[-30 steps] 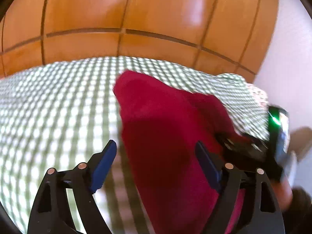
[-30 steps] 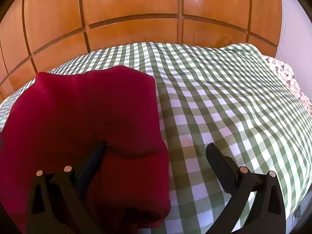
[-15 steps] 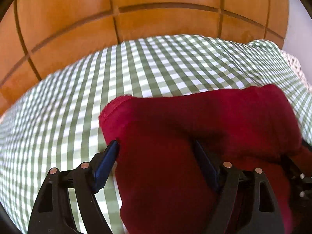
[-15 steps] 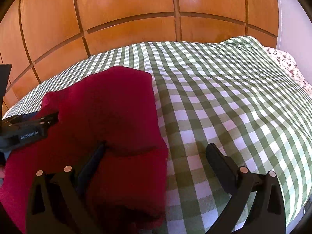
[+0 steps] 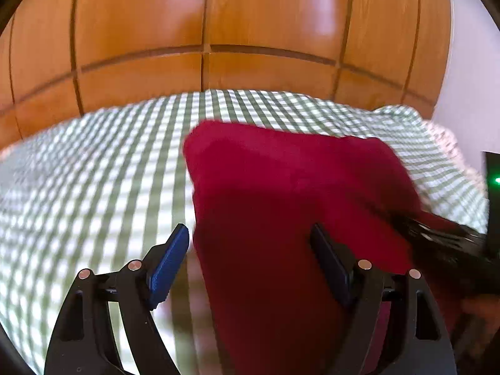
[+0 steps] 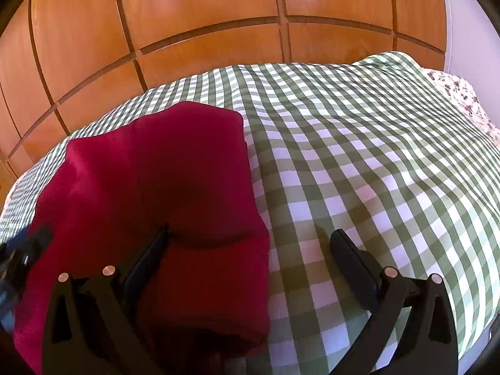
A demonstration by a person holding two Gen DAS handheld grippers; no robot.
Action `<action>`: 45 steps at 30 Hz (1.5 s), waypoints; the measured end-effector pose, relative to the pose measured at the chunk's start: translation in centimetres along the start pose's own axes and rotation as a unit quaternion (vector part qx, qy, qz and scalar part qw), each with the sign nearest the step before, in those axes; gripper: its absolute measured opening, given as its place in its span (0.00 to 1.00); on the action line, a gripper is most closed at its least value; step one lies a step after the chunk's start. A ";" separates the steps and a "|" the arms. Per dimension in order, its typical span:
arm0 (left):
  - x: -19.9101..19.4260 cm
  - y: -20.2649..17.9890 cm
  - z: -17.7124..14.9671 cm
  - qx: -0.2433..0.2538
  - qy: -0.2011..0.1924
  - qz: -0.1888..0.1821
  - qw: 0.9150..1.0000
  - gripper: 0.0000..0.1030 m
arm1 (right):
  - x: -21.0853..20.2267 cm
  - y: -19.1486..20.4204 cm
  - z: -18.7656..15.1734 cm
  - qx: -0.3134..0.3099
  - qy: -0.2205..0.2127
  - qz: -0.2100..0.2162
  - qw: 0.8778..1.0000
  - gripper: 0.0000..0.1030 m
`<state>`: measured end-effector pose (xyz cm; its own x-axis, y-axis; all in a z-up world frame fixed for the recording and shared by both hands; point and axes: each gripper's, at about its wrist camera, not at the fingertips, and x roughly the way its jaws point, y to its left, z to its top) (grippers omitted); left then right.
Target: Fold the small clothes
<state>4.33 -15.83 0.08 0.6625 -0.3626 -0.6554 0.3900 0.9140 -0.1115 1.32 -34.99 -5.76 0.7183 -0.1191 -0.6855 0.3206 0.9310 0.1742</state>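
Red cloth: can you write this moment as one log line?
red cloth folded on checked cover | left tool open | right tool open | nothing gripped

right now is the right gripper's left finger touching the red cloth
Touching. In the right wrist view the left finger of the right gripper is tucked under a fold of the red cloth, which drapes over it.

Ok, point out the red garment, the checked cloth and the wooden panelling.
red garment [image 6: 193, 168], right wrist view, upper folded layer.
checked cloth [image 6: 359, 162], right wrist view, bare middle.
wooden panelling [image 5: 140, 25], left wrist view, upper panel.
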 end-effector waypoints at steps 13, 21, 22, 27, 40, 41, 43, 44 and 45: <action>-2.8 0.4 -5.0 -0.047 0.042 -0.102 0.993 0.86 | -6.1 -1.1 -3.6 -0.009 0.037 0.025 0.999 0.98; -3.3 -0.6 -5.4 -0.030 0.052 -0.156 0.986 0.86 | -6.0 -1.8 -4.7 -0.014 0.046 0.023 0.999 0.98; -3.6 -0.3 -5.4 -0.041 0.049 -0.174 0.983 0.86 | -6.3 -1.7 -4.6 -0.014 0.044 0.032 0.998 0.98; -4.6 1.8 -4.8 -0.090 0.018 -0.186 0.978 0.86 | -7.0 -2.3 -4.1 0.031 0.044 0.108 0.993 0.96; -2.9 2.5 -4.5 -0.095 0.061 -0.152 0.982 0.90 | -5.2 -1.5 -4.6 0.075 0.091 0.204 0.972 0.72; -2.9 2.1 -4.4 -0.086 0.067 -0.145 0.983 0.91 | -5.1 -1.7 -4.7 0.076 0.093 0.206 0.971 0.72; -2.7 1.6 -4.2 -0.075 0.074 -0.137 0.985 0.93 | -4.7 -1.7 -4.7 0.081 0.095 0.211 0.969 0.72; -2.6 1.2 -4.2 -0.069 0.079 -0.135 0.985 0.93 | -4.6 -1.7 -4.6 0.086 0.095 0.215 0.968 0.72; -2.5 1.0 -4.2 -0.063 0.084 -0.133 0.986 0.93 | -4.4 -1.8 -4.5 0.089 0.095 0.218 0.967 0.72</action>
<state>0.36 -13.27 -1.53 0.4282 -0.5661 -0.7044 0.4450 0.8105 -0.3808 -5.22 -34.54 -6.25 0.6879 0.3527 -0.6343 0.1267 0.8022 0.5835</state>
